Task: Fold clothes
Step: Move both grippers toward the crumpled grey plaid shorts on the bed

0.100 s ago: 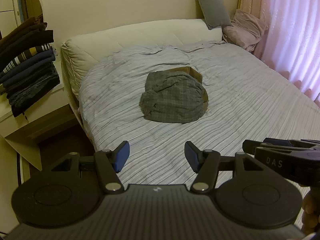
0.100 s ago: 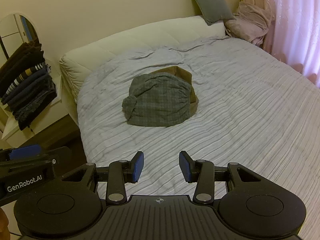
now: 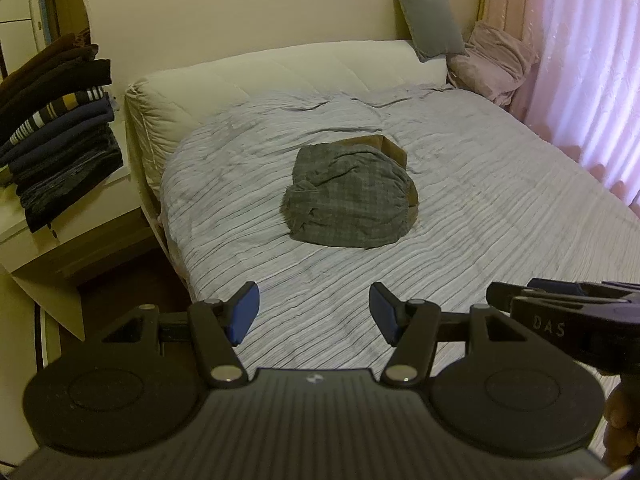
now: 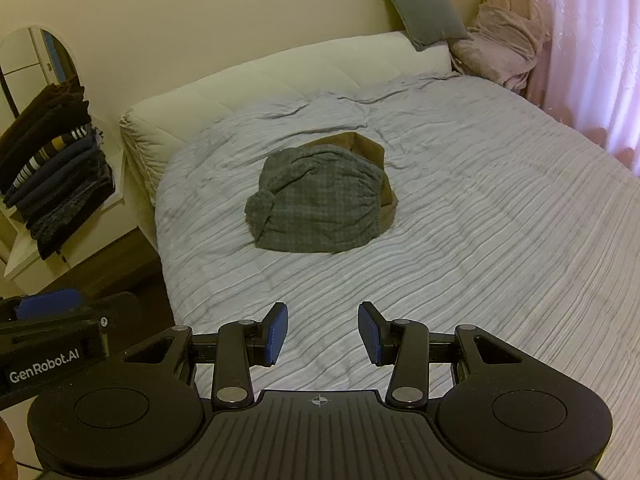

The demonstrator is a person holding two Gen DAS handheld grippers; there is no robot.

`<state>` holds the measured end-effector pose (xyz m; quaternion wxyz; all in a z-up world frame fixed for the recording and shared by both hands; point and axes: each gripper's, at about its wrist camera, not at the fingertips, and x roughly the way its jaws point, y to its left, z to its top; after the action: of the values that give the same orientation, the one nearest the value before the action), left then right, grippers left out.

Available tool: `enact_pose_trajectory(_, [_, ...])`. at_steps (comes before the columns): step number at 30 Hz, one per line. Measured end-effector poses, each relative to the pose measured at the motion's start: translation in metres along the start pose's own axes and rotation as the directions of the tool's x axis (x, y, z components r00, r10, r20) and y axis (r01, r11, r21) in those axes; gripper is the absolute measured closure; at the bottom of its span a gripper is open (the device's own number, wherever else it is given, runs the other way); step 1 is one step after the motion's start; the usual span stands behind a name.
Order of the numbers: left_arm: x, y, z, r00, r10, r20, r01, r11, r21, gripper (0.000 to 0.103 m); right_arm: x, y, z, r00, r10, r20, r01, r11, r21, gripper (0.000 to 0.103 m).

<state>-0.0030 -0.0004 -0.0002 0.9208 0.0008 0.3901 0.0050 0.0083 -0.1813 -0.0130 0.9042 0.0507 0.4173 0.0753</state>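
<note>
Nothing has moved: both grippers, left gripper (image 3: 314,314) and right gripper (image 4: 322,334), hang wide open and empty, with the crumpled grey checked garment (image 3: 350,196) straight ahead on the bed (image 3: 500,208).

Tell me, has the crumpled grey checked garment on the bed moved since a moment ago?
No. The crumpled grey checked garment sits in the same spot on the striped bedcover, still overlapping the brown cloth beneath it.

Crumpled matt grey checked cloth garment (image 3: 350,204), ribbed striped fabric bedspread (image 3: 500,208), padded cream headboard (image 3: 280,76), sheer glossy pink curtain (image 3: 580,60)
</note>
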Motion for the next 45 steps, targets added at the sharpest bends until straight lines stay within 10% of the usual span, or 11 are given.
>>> enact_pose_trajectory(45, [0.016,0.006,0.002,1.0,-0.002,-0.025,0.002,1.0,-0.015,0.046,0.013,-0.016,-0.007,1.0,-0.001,-0.002,0.001,0.999,0.044,0.06])
